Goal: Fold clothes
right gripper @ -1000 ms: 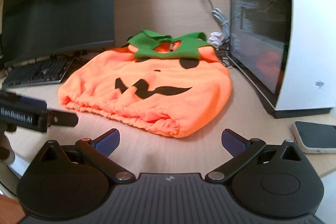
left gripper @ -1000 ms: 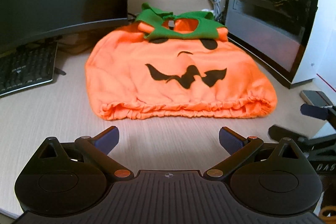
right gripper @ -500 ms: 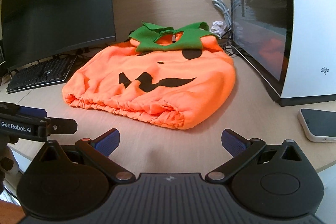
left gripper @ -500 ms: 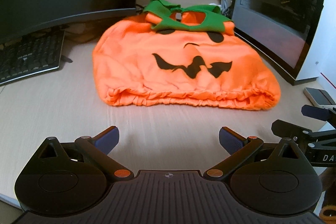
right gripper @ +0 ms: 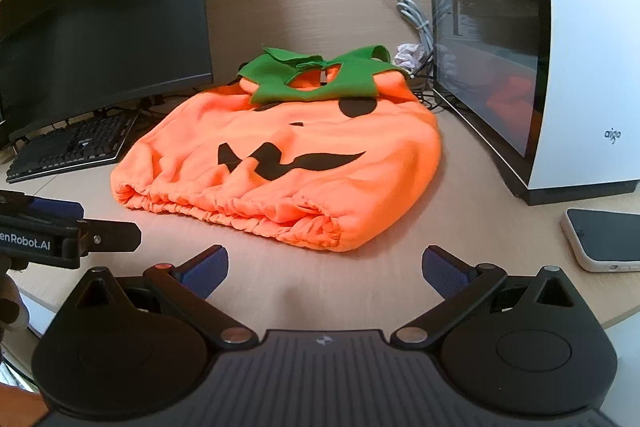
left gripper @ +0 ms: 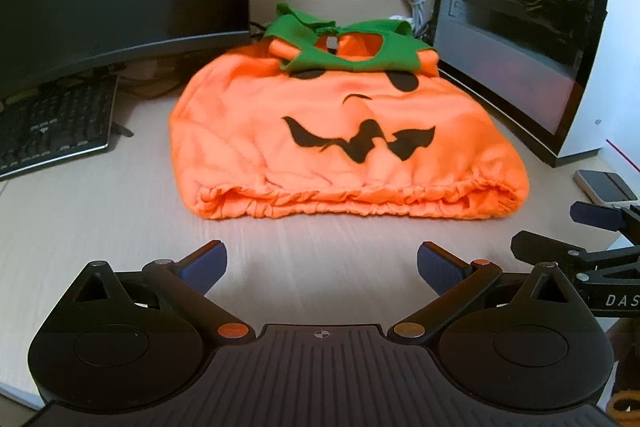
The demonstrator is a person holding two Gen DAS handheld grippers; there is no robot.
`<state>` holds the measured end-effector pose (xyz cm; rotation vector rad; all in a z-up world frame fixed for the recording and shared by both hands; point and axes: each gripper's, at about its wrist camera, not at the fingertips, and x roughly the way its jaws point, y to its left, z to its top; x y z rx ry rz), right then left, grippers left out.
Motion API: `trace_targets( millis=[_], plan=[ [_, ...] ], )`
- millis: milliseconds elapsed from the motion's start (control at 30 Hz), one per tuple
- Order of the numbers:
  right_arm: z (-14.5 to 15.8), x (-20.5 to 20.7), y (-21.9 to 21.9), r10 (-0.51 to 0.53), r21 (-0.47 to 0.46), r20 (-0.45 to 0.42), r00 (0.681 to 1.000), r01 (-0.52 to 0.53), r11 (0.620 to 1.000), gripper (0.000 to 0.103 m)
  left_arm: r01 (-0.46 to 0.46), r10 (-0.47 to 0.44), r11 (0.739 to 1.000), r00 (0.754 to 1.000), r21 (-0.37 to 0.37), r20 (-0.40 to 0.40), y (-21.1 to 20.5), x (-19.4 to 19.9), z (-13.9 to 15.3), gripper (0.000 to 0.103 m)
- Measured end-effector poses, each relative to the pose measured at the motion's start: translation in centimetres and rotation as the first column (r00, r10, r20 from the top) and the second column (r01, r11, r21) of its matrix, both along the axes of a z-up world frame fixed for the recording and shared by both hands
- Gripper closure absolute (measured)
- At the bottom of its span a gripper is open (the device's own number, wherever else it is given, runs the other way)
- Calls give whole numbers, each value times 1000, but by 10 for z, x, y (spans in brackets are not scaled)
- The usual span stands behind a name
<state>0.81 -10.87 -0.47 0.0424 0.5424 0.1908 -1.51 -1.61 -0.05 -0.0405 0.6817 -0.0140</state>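
Pumpkin costume (left gripper: 344, 135) spread face-up on the tabletop (left gripper: 100, 211), both claws empty.

One garment lies flat in the middle, green collar (left gripper: 352, 47) far, gathered hem near; no fold shows in it, so the folding looks undone. Left claw (left gripper: 322, 263) and right claw (right gripper: 326, 267), two in all, hover near the hem with fingers wide apart. One keyboard (left gripper: 52, 123) left, one phone (right gripper: 604, 235) right.
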Motion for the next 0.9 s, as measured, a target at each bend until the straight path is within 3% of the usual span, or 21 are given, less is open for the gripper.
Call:
trace_targets(
  millis=[900],
  plan=[
    [-3, 9, 2, 17, -8, -4, 1000, -17, 1000, 0, -14, 14, 1000, 1000, 5, -10, 3, 5, -2, 0]
  ],
)
